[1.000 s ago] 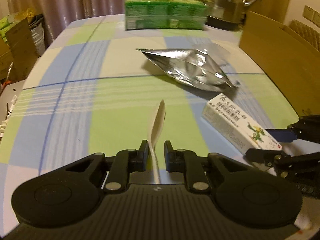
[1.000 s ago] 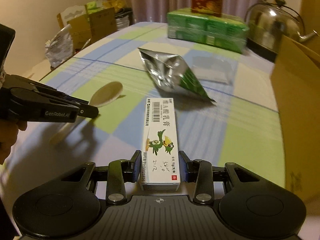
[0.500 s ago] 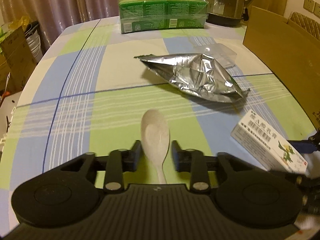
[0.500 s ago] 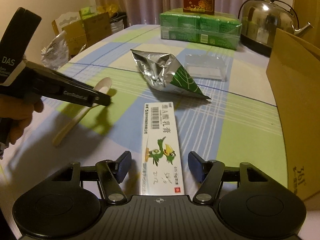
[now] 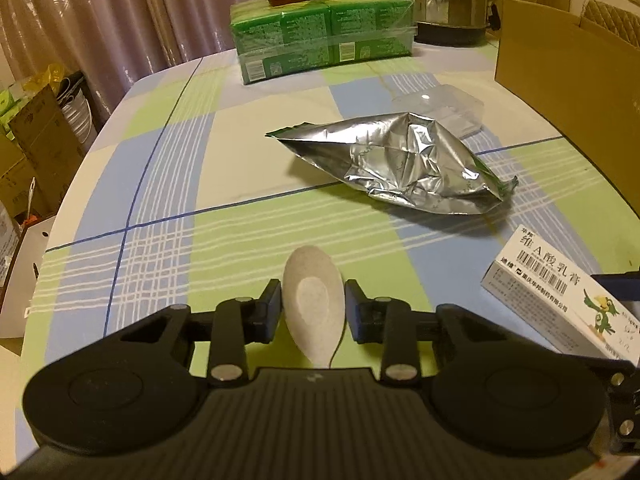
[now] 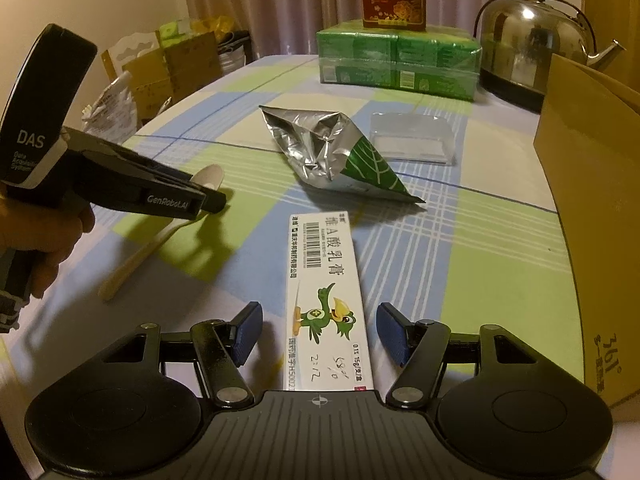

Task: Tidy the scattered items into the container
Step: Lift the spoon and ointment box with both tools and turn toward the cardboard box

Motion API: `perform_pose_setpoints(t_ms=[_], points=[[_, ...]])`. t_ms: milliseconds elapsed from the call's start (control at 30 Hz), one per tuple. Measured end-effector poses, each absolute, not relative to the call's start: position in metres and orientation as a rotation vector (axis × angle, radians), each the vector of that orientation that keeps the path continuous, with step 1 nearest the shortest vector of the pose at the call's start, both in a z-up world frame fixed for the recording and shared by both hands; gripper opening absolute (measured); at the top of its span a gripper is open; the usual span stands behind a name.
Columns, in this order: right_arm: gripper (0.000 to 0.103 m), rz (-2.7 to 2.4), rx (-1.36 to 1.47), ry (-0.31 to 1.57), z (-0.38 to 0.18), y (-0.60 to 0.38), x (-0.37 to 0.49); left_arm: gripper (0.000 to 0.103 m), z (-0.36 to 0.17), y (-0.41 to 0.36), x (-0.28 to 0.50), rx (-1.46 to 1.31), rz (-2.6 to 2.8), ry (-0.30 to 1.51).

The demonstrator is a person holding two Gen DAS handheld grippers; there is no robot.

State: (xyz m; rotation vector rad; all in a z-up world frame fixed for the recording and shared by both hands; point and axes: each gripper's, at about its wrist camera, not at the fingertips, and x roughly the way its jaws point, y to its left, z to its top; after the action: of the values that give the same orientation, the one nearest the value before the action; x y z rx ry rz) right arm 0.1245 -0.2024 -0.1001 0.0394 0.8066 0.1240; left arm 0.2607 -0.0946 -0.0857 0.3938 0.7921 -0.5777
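A pale plastic spoon (image 5: 314, 308) lies flat on the checked tablecloth. Its bowl sits between the closing jaws of my left gripper (image 5: 313, 312), and both pads touch the bowl's edges. In the right wrist view the left gripper (image 6: 214, 200) reaches over the spoon (image 6: 136, 256), whose handle trails toward the near left. A white ointment box (image 6: 324, 280) with a green bird lies lengthwise between the jaws of my open right gripper (image 6: 319, 332), with a gap on each side. A crumpled foil bag (image 5: 400, 164) lies further out. The brown cardboard box (image 6: 592, 160) stands at the right.
A clear plastic tub (image 6: 412, 140) sits behind the foil bag. At the far edge stand green wrapped packs (image 5: 320, 36) with a red carton on top and a steel kettle (image 6: 532, 44). Cartons and bags crowd the floor beyond the table's left edge.
The left gripper let go of the spoon it held on edge; the spoon now lies flat and the jaws close on its bowl. The right gripper opened off the ointment box.
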Motion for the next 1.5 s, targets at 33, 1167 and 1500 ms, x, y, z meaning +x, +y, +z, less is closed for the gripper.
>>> perform_pose_setpoints(t_ms=[33, 1167, 1500], points=[[0.061, 0.123, 0.041, 0.805, -0.099, -0.203, 0.123, 0.028, -0.085, -0.093, 0.260, 0.388, -0.584, 0.799], [0.059, 0.087, 0.063, 0.796, -0.097, -0.204, 0.120, 0.028, -0.079, -0.084, 0.200, 0.373, -0.599, 0.843], [0.037, 0.091, 0.031, 0.814, -0.100, -0.200, 0.123, 0.027, -0.068, -0.076, 0.186, 0.305, -0.626, 0.852]])
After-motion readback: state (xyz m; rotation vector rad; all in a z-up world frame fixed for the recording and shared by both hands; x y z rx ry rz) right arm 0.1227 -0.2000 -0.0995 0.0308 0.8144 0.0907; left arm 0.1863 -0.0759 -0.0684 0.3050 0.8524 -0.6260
